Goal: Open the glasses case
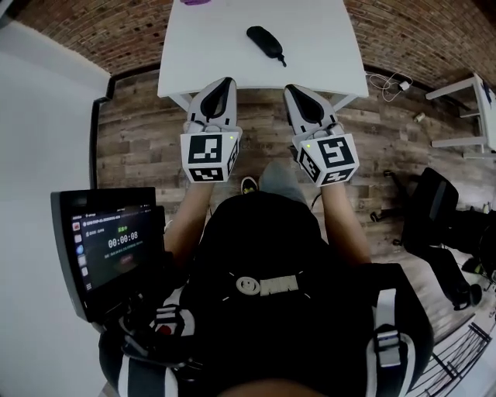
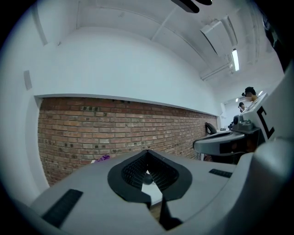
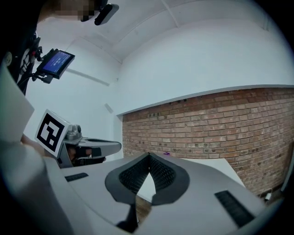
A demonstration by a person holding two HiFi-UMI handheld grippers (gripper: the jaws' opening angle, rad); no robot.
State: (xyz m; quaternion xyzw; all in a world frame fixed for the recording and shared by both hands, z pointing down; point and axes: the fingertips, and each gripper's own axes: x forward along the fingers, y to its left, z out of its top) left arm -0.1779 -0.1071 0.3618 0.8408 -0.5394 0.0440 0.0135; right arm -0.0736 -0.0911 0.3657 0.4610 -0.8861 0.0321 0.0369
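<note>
Standing on the wood floor (image 1: 139,139), the white table (image 1: 232,54) is filling the upper middle of the head view. A screen (image 1: 112,248) is showing a timer at lower left. The left gripper (image 1: 226,81) and right gripper (image 1: 291,90) are hovering side by side at the table's near edge, both with jaws clenched together on nothing. The black glasses case (image 1: 264,40) is lying on the tabletop beyond the grippers, apart from both. A small purple item (image 1: 195,2) is sitting at the far edge.
</note>
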